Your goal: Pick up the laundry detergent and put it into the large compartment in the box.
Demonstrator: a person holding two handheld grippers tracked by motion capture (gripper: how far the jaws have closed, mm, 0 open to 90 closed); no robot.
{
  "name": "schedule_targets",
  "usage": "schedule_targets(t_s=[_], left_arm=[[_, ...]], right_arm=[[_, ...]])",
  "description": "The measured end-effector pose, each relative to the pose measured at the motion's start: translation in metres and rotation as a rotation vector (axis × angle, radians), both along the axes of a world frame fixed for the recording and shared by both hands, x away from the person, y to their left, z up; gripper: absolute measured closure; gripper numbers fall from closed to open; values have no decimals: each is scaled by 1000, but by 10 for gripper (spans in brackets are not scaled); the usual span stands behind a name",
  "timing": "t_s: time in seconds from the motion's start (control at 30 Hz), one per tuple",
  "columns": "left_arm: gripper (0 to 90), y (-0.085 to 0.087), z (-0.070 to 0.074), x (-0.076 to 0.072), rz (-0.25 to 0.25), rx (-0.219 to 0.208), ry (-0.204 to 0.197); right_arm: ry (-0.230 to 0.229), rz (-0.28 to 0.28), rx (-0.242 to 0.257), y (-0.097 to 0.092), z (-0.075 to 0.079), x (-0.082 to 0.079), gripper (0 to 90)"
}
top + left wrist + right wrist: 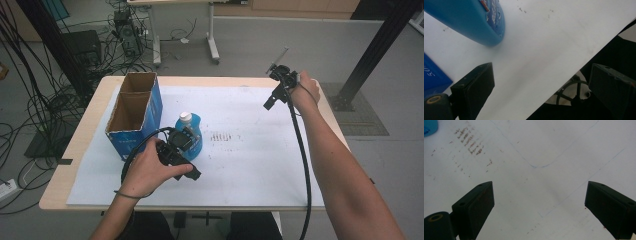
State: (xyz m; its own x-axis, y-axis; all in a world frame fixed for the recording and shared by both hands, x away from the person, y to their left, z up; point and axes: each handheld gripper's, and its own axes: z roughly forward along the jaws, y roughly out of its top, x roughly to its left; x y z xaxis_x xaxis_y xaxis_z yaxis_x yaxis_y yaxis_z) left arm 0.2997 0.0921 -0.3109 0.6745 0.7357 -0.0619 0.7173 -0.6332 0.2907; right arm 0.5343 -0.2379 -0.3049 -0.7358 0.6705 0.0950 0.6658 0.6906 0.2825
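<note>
A white sheet (250, 165) covers the wooden table (75, 150), smudged with brownish marks (223, 137) near its middle; cables and a dark stand clutter the grey floor behind. The right gripper view picks up faint pencil lines (534, 165) on the sheet. An open-topped blue cardboard box (135, 115), its two compartments showing bare brown walls, stands at the left. Just beside it stands a blue bottle (192, 131) with a white cap. The left gripper (181, 159) hovers near the bottle, jaws wide apart, nothing between them. The right gripper (274, 95), raised far right, gapes likewise.
</note>
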Motion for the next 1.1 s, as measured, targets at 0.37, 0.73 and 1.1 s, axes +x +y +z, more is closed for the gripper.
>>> schedule_targets(t_s=[0.37, 0.73, 1.1], left_arm=[[69, -1, 0, 1, 4, -3, 2], [69, 0, 13, 2, 8, 9, -9], [68, -2, 40, 8, 20, 22, -38]], right_arm=[[0, 0, 1, 0, -1, 1, 86], [7, -12, 3, -1, -1, 0, 85], [-4, -4, 9, -6, 0, 1, 85]])
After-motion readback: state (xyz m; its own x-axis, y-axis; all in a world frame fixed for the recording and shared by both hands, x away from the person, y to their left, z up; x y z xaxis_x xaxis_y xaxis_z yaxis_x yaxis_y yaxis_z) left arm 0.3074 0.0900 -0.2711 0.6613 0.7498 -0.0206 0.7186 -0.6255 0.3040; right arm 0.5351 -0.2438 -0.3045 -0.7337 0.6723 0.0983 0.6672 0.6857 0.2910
